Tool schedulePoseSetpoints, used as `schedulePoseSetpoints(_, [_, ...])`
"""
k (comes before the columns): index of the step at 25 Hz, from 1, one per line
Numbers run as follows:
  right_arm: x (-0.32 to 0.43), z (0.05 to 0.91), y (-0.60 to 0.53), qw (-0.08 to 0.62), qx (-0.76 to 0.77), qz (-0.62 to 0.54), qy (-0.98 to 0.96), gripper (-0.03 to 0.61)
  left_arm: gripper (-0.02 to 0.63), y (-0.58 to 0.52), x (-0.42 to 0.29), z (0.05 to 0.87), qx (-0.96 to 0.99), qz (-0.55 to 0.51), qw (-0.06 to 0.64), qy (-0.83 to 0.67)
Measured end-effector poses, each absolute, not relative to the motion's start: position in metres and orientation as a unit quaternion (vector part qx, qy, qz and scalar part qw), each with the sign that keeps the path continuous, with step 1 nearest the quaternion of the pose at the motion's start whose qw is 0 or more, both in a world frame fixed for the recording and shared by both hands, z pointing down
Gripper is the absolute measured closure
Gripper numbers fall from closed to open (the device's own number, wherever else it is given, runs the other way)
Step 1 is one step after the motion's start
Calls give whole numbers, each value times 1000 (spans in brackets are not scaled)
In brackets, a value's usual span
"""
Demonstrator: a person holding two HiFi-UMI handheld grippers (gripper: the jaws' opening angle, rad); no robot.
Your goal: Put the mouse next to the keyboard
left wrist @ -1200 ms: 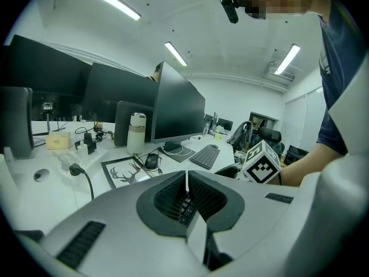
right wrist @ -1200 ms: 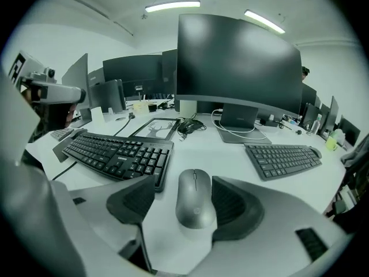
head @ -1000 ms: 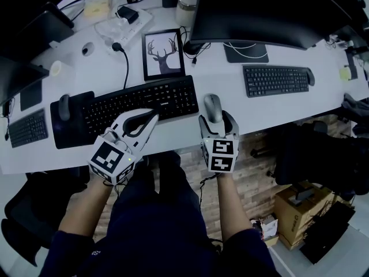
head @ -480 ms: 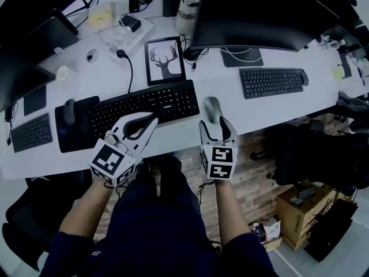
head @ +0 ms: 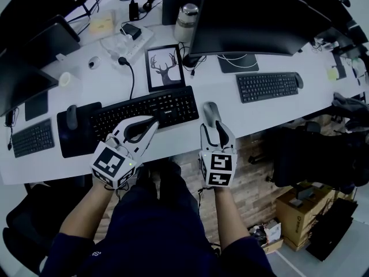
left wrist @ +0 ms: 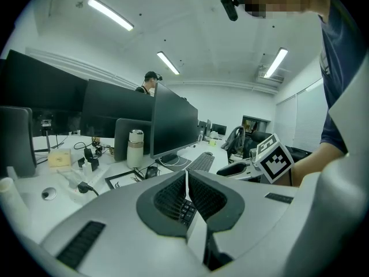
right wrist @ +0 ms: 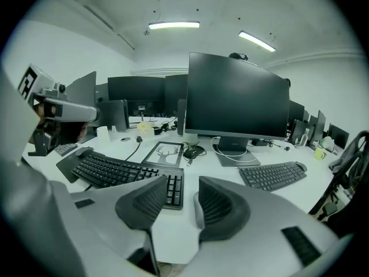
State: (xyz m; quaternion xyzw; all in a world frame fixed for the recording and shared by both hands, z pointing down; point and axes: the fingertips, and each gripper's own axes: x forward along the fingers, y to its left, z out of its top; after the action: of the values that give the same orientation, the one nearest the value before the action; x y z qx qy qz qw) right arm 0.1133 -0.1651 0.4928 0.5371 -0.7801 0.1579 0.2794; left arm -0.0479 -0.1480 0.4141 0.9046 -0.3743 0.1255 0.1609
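**Head view with both gripper views.** The mouse (head: 211, 112) is shown lying on the white table (head: 184, 133), just ahead of the tips of the right claw (head: 216, 131) and not touched by them. It is placed just beside the right end of the black keyboard (head: 147, 109), with a narrow strip of table left between the two.

The right claw's jaws are seen apart and in the act of closing. Nothing is pressed between the pads, and through the gap only bare table and the keyboard's near corner are seen.

The left claw (head: 151, 123) is held well to the left of the right claw, with its tips over the keyboard's near edge. Its jaws are brought together so that the pads meet along a thin line, and nothing is held in them.

Farther out, the following are seen:
- **Beyond the right claw:** a large dark monitor (head: 253, 16) is stood on its base, with a second keyboard (head: 266, 86) ahead and to the right.
- **Beyond the left claw, past the black keyboard:** a framed deer picture (head: 164, 67) is seen, with a metal flask (head: 185, 15) farther beyond it.
- **Left of the left claw:** a dark mat (head: 75, 136) is laid against the keyboard's left end, and a second mouse (head: 71, 116) is carried on it.
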Motion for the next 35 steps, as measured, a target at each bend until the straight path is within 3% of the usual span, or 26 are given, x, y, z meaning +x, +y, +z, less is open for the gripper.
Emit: schedulePoseSetpoints(35, [87,411,-152,222,541,102,-805,565,575,-147,-46,379,918,112,131,-357])
